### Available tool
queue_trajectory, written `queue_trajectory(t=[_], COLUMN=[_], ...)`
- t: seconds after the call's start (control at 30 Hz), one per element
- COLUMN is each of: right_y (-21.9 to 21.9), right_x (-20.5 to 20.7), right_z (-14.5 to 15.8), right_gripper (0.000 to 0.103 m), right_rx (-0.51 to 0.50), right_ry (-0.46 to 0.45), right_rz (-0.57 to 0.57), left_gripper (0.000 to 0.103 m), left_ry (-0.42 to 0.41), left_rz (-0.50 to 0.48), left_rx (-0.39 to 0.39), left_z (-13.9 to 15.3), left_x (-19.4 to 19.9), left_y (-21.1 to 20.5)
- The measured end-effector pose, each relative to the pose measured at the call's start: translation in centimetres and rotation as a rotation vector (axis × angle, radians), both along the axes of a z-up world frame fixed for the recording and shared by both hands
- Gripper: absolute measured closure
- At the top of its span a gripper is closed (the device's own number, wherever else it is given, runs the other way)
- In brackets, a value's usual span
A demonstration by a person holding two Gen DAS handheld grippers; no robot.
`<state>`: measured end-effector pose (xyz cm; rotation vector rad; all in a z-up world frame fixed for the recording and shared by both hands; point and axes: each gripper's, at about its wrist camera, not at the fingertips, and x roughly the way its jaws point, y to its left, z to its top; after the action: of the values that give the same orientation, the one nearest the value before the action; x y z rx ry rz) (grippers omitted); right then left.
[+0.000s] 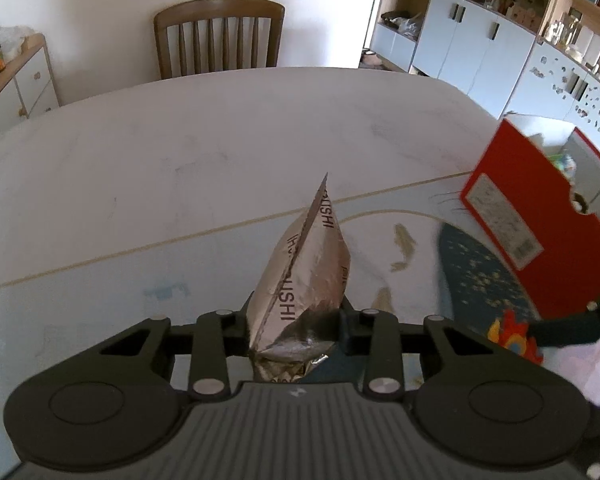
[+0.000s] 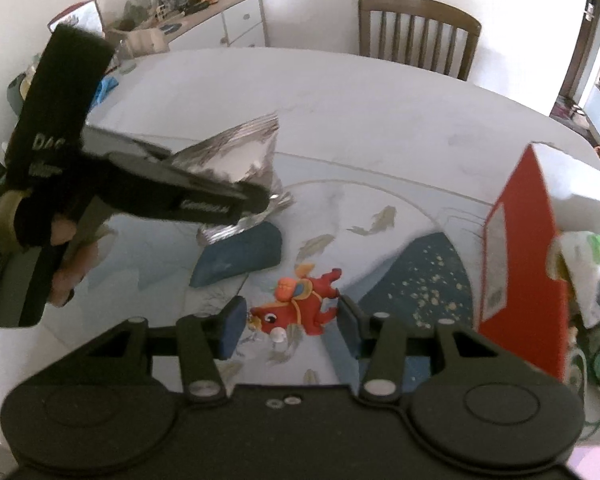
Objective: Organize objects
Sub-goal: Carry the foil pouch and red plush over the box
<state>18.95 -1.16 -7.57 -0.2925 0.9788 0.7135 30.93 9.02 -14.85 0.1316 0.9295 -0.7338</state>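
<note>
Over table (image 1: 180,152): left gripper (image 1: 294,332) (foil-clamped).

The foil pouch (image 1: 300,276) is sitting left of the open box (image 1: 536,224) over the table (image 1: 180,152); a chair (image 1: 219,36) is standing behind the table.

Silver foil pouch (image 1: 300,280) with black lettering, red toy fish (image 2: 300,308), red box (image 1: 540,240), white table (image 1: 180,140)

One silver foil pouch (image 1: 300,276) sits between the left gripper's jaws. One red toy figure (image 2: 300,310) lies between the right gripper's fingers, one red box (image 2: 516,280) to their right, one wooden chair (image 2: 418,34) beyond.
</note>
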Motion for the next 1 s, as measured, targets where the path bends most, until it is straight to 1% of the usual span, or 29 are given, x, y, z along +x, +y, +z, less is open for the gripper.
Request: queue_trajectory(t=[0.23, 0.37, 0.6, 0.7, 0.8, 1.0], right_y=[-1.9, -3.1, -5.7, -6.8, -8.1, -11.6], right_x=[-1.1, -1.8, -2.3, -2.4, -2.2, -2.1], right_z=[2.6, 4.3, 6.6, 7.4, 7.9, 8.8], right_gripper=[0.055, 0.055, 0.055, 0.055, 0.055, 0.055], right_rx=[0.042, 0.070, 0.105, 0.117, 0.127, 0.145], right_ry=[-0.029, -0.055, -0.104, -0.122, -0.137, -0.167], right_rz=[-0.026, -0.034, -0.066, -0.078, -0.093, -0.108], left_gripper=[0.068, 0.068, 0.068, 0.068, 0.068, 0.068], left_ry=[0.025, 0.022, 0.014, 0.012, -0.003, -0.033], left_rz=[-0.016, -0.032, -0.049, -0.054, -0.059, -0.082], left_rx=[-0.021, -0.041, -0.056, -0.067, -0.059, -0.069], left_z=[3.1, 5.3, 8.0, 9.3, 10.4, 12.7], left_x=[-3.1, -5.1, -7.8, -8.7, -9.6, -11.5], left_y=[0.6, 0.5, -0.2, -0.9, -2.1, -5.2])
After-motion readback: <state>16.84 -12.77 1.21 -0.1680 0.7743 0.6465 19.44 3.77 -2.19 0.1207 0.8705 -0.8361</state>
